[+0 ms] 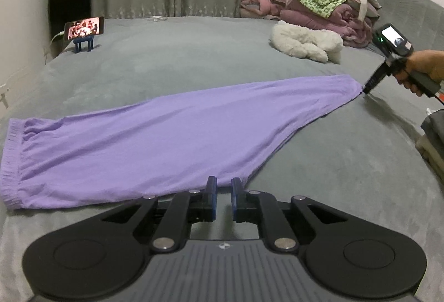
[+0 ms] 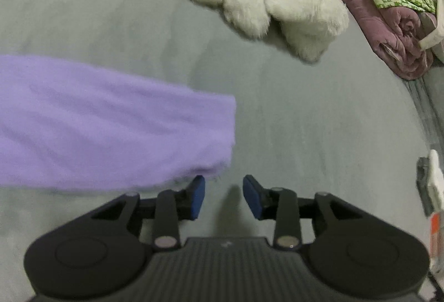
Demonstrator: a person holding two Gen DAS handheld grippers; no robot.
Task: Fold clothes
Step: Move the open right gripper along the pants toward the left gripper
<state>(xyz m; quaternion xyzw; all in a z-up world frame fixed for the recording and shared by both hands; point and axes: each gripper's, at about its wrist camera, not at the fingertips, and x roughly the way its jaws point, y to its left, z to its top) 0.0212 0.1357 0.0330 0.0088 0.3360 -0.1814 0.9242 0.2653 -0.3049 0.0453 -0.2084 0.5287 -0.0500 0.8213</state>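
Purple trousers [image 1: 166, 135] lie flat across the grey bed [image 1: 194, 57], elastic waistband at the left and leg cuff at the right. My left gripper [image 1: 223, 191] sits at the trousers' near edge with a narrow gap between its blue pads; the cloth edge lies just at the tips and is not pinched. In the right wrist view the trousers' cuff [image 2: 111, 121] ends just left of my right gripper [image 2: 224, 191], which is open over bare bedcover with nothing between its fingers. From the left wrist view, a hand [image 1: 424, 66] holds the right gripper [image 1: 366, 87] at the cuff's tip.
A white fluffy garment [image 1: 305, 43] lies behind the cuff. Pink quilts with green and other clothes [image 1: 327, 5] are piled at the back right. A phone on a stand [image 1: 84, 28] sits at the back left. Folded items [image 1: 435, 135] rest at the right edge.
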